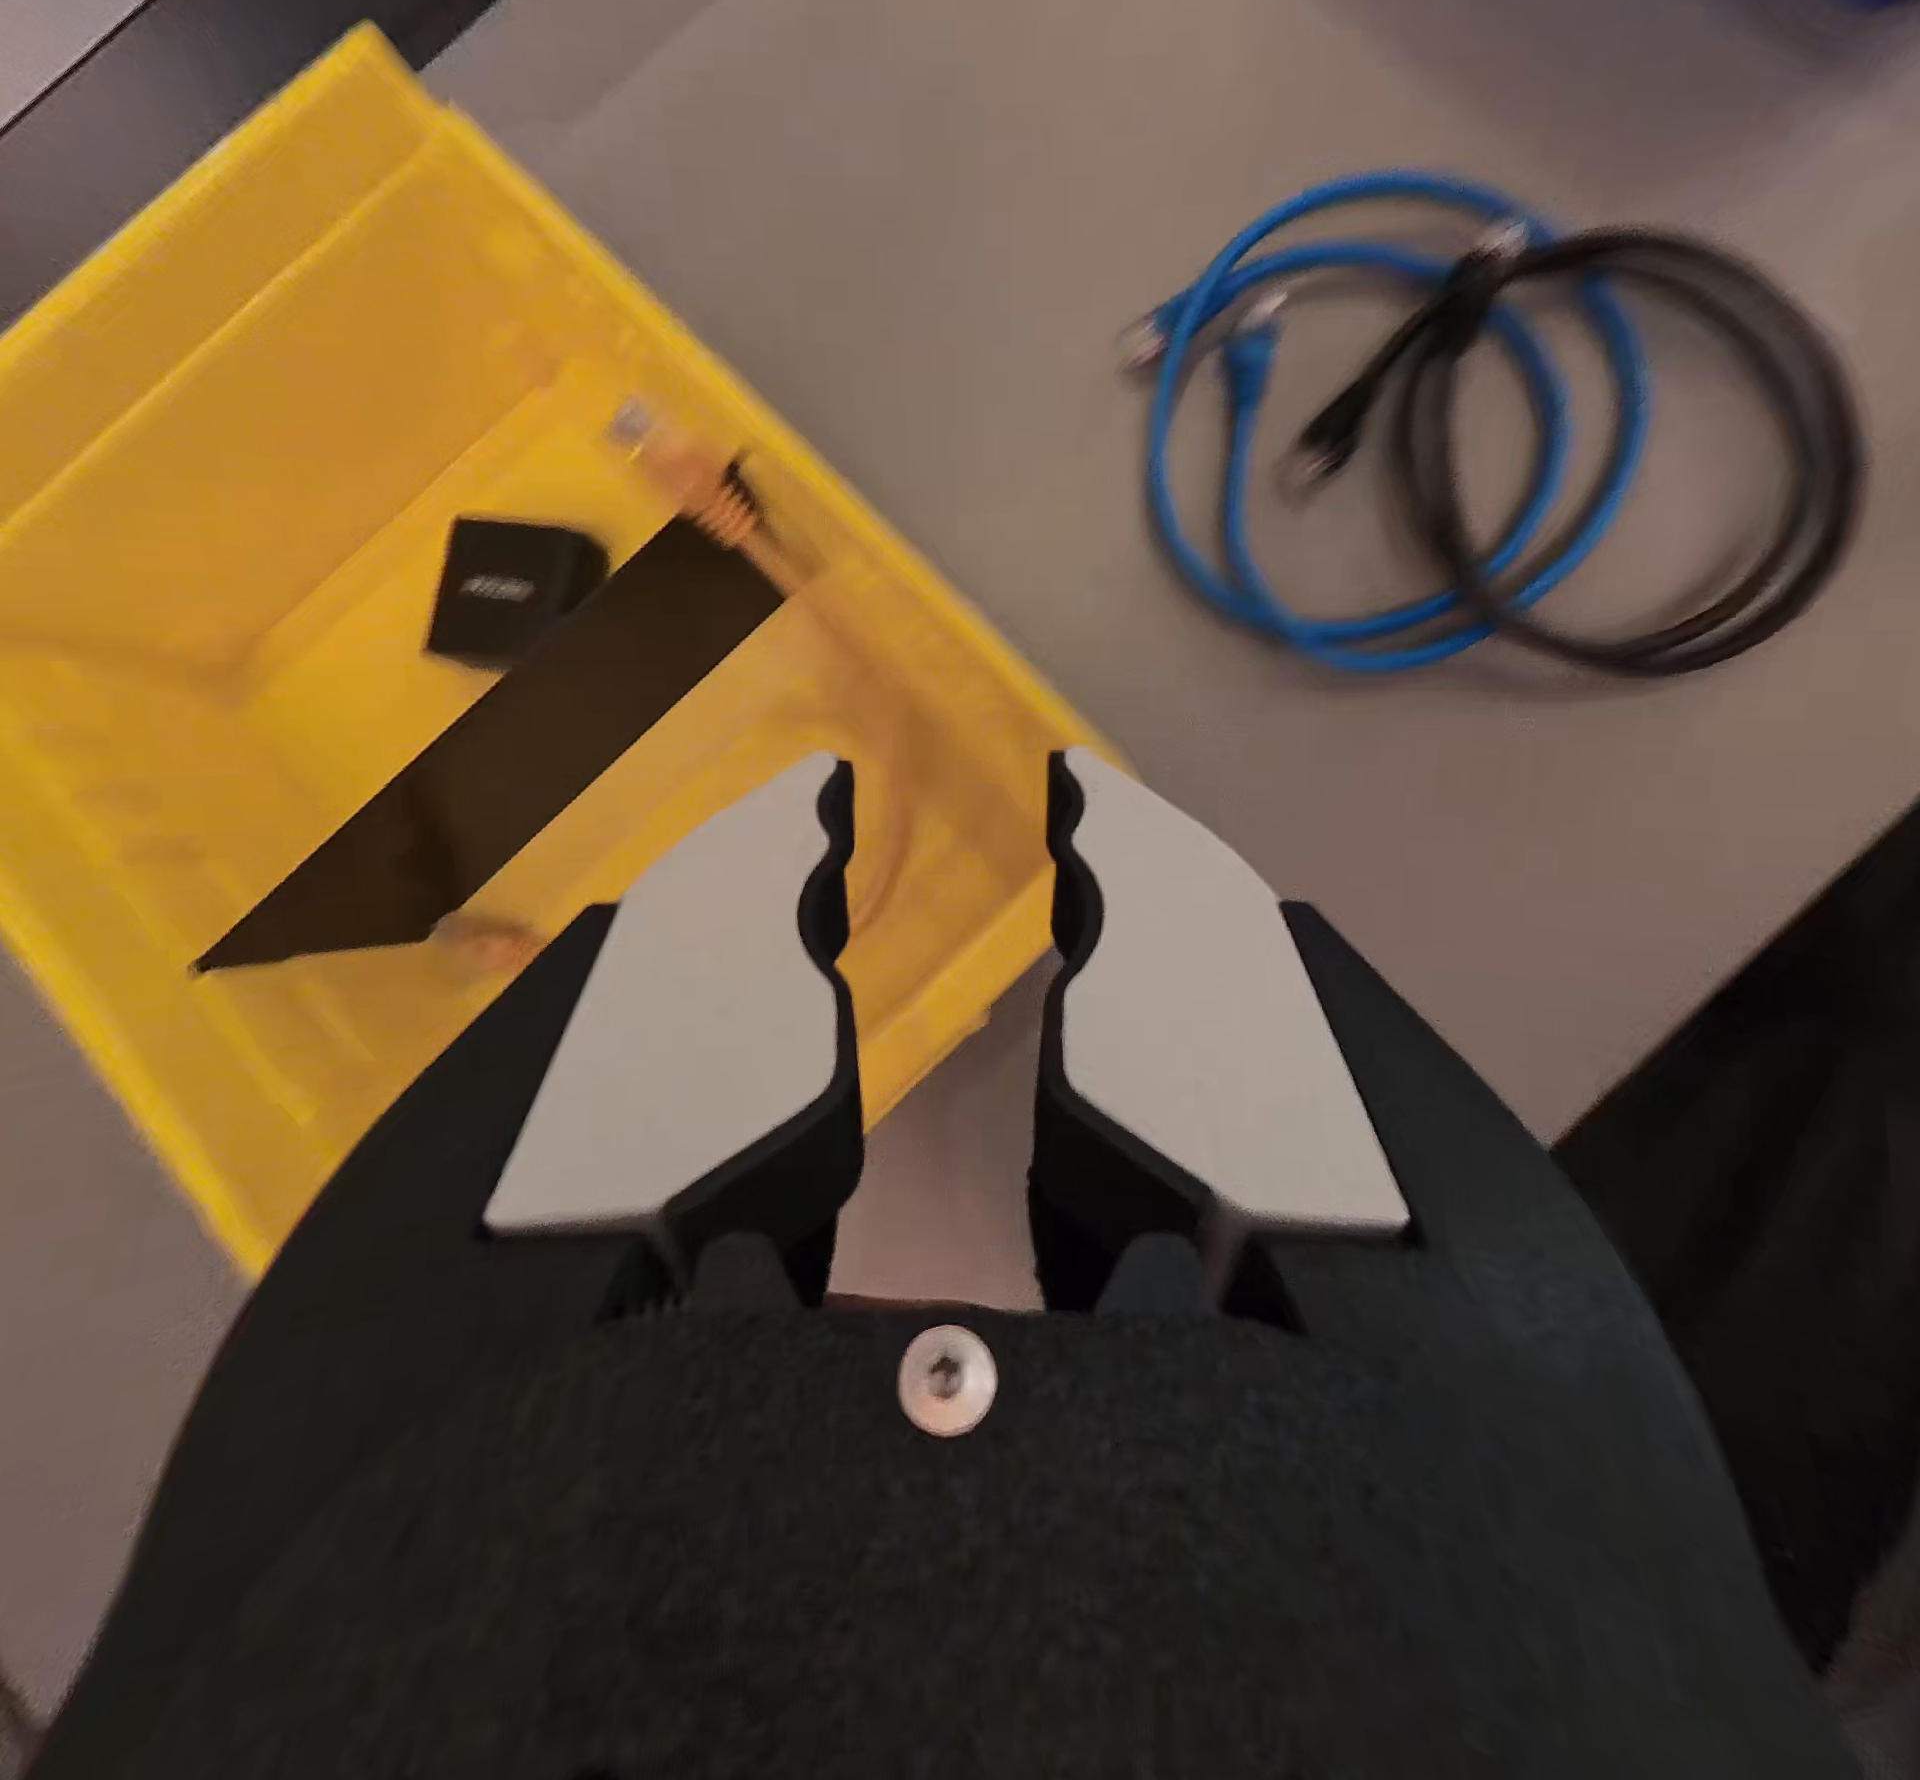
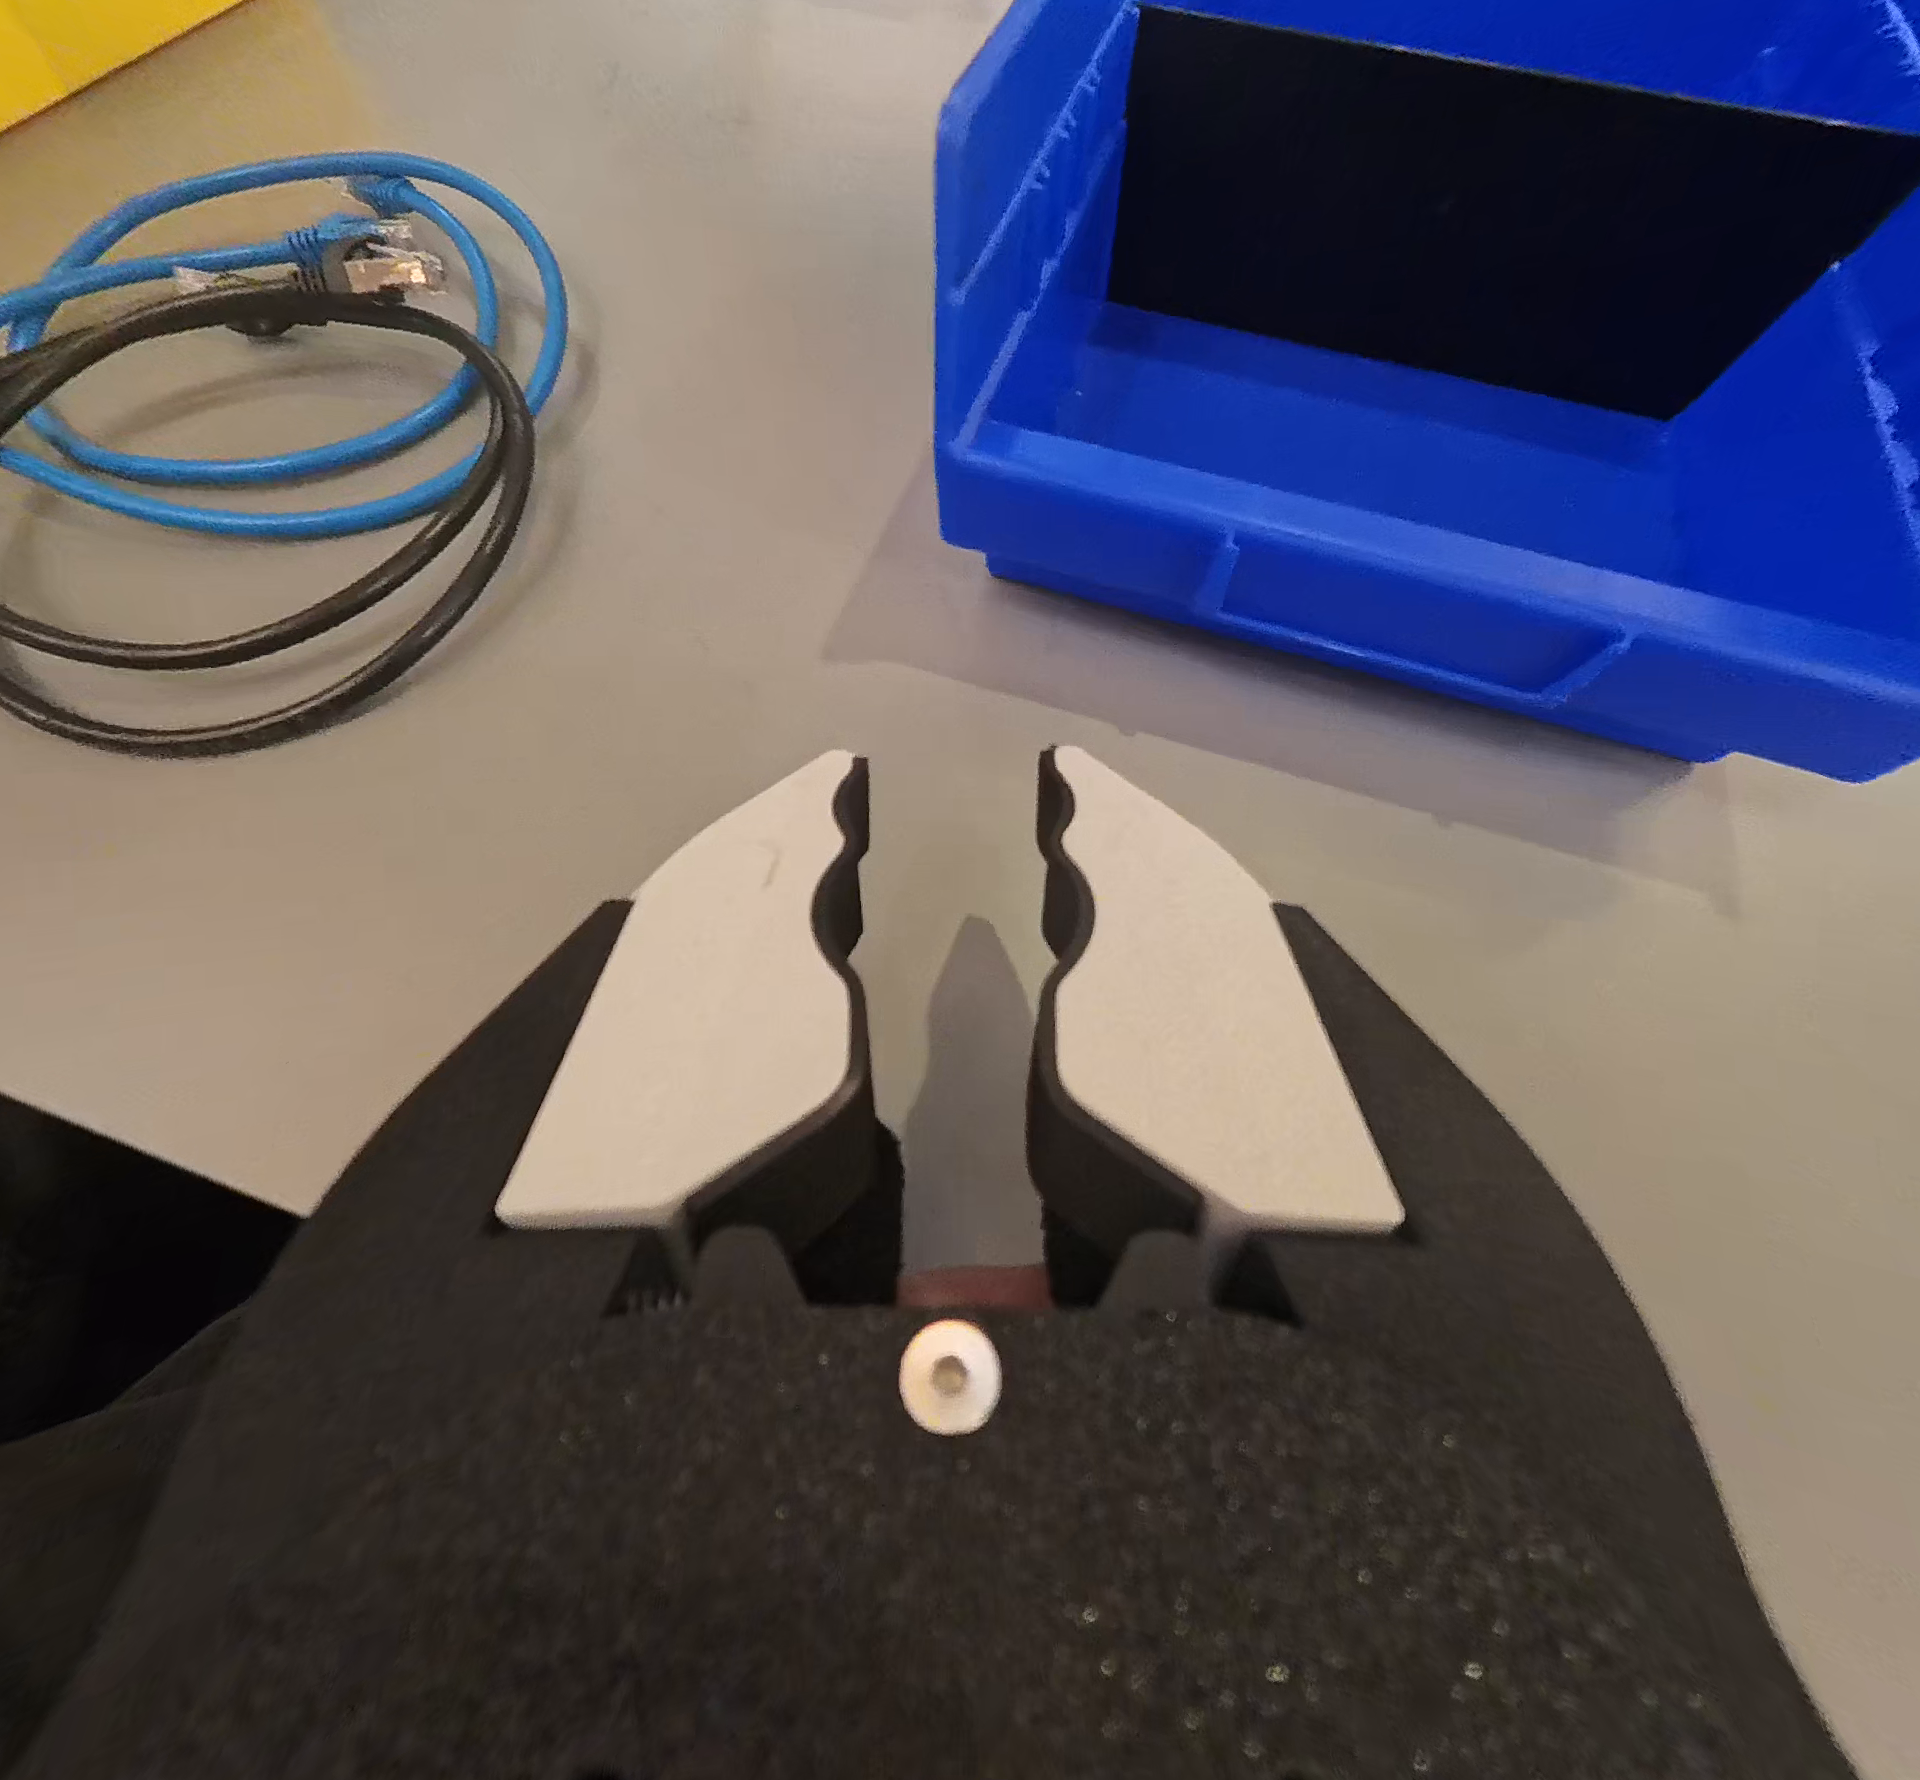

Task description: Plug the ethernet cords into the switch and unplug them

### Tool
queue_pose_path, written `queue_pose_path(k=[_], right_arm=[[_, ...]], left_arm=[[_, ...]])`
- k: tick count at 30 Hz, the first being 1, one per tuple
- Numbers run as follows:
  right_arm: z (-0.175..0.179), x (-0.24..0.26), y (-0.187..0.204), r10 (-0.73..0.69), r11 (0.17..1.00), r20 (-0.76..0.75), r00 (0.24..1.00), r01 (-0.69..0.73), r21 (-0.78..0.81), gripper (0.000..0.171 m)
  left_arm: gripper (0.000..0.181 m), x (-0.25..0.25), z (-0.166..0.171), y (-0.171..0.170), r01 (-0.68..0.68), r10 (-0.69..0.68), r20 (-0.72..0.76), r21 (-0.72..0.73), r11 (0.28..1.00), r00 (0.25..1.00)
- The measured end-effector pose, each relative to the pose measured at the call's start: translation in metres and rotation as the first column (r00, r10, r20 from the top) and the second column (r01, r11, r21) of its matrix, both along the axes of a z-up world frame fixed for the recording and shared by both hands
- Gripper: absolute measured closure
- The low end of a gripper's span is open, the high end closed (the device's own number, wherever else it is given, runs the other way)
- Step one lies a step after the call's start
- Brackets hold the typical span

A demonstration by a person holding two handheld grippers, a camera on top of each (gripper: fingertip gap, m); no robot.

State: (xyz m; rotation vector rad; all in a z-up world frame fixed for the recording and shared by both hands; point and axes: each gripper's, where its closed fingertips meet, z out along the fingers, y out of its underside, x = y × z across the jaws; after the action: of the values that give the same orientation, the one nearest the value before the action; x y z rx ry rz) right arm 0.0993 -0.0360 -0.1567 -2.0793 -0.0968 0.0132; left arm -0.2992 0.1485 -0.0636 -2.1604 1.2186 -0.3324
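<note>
Two empty grippers, jaws narrowly parted, nothing plugged yet.
The left gripper (image 1: 948, 764) hangs over the yellow plastic bin (image 1: 312, 359) at frame left, where a small black boxy device (image 1: 509, 603), perhaps the switch, lies; the coiled blue ethernet cord (image 2: 312, 473) and black ethernet cord (image 2: 364, 587) lie on the grey table (image 2: 727, 380), upper left of the right gripper (image 2: 954, 759); best to pinch a cord just behind its plug, clip visible.

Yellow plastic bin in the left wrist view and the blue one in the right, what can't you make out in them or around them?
- Yellow plastic bin: motion blur; the small black box and orange cord inside stay unclear. No switch identifiable.
- Blue plastic bin: black divider panel hides its rear compartment; frame edge cuts its right side.
- Coiled blue cable and black cable: left edge cuts them in the right wrist view.
</note>
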Motion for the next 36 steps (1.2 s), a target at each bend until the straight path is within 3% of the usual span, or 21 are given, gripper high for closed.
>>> queue_pose_path(k=[3,6,8,12,13,15,16,17,19,21,24,27,30,33,36], right_arm=[[0.000,-0.003,0.003,0.004,1.000,0.007,1.000,-0.004,-0.002,0.141],[0.000,-0.004,0.005,0.001,1.000,0.008,1.000,-0.001,-0.003,0.140],[0.000,-0.003,0.005,-0.004,1.000,0.008,1.000,0.004,0.000,0.140],[-0.001,-0.002,0.005,-0.010,1.000,-0.005,1.000,0.010,-0.005,0.140],[-0.001,-0.001,0.004,-0.013,1.000,-0.002,1.000,0.013,-0.005,0.140],[-0.002,0.001,0.003,-0.020,1.000,0.005,1.000,0.020,-0.008,0.140],[-0.002,0.003,0.002,-0.024,1.000,0.011,1.000,0.024,-0.009,0.140],[-0.002,0.004,0.001,-0.027,1.000,0.016,0.999,0.028,-0.010,0.140],[-0.003,0.006,0.000,-0.033,0.999,0.014,0.999,0.033,-0.011,0.140],[-0.003,0.007,0.000,-0.035,0.999,0.008,0.999,0.035,-0.012,0.140],[-0.003,0.007,0.000,-0.031,0.999,0.001,1.000,0.031,-0.013,0.140],[-0.003,0.004,0.001,-0.020,1.000,-0.002,1.000,0.020,-0.011,0.140],[-0.002,0.002,0.003,-0.011,1.000,-0.002,1.000,0.011,-0.007,0.140],[-0.003,0.000,0.004,-0.003,1.000,-0.003,1.000,0.003,-0.009,0.140],[-0.002,0.001,0.003,-0.007,1.000,-0.004,1.000,0.007,-0.007,0.140]], left_arm=[[0.146,-0.027,-0.030,0.014,0.040,-0.042,-0.064,-0.033,0.999,0.997],[0.146,-0.027,-0.070,0.013,0.144,-0.166,-0.116,-0.178,0.973,0.979],[0.146,-0.020,-0.088,0.013,0.196,-0.229,-0.103,-0.261,0.945,0.968],[0.144,-0.008,-0.107,0.031,0.196,-0.229,-0.052,-0.353,0.915,0.972],[0.146,-0.006,-0.112,0.031,0.201,-0.237,-0.050,-0.380,0.903,0.970],[0.175,-0.007,-0.123,0.029,0.209,-0.268,-0.093,-0.404,0.891,0.959],[0.175,-0.008,-0.124,0.030,0.222,-0.283,-0.107,-0.386,0.895,0.953],[0.175,-0.007,-0.120,0.040,0.207,-0.252,-0.112,-0.308,0.929,0.961],[0.175,-0.003,-0.094,0.055,0.143,-0.143,0.014,-0.211,0.967,0.990],[0.176,-0.009,-0.058,0.060,0.084,-0.061,0.152,-0.148,0.985,0.986],[0.176,-0.024,0.000,0.061,-0.010,0.017,0.219,-0.033,0.999,0.976],[0.176,-0.017,0.069,0.036,-0.062,0.045,0.341,0.039,0.997,0.939],[0.176,0.035,0.112,-0.026,0.076,-0.036,0.486,-0.063,0.995,0.873],[0.176,0.106,0.099,-0.090,0.252,-0.126,0.497,-0.197,0.947,0.859],[0.176,0.173,0.037,-0.131,0.312,-0.140,0.420,-0.374,0.873,0.897]])
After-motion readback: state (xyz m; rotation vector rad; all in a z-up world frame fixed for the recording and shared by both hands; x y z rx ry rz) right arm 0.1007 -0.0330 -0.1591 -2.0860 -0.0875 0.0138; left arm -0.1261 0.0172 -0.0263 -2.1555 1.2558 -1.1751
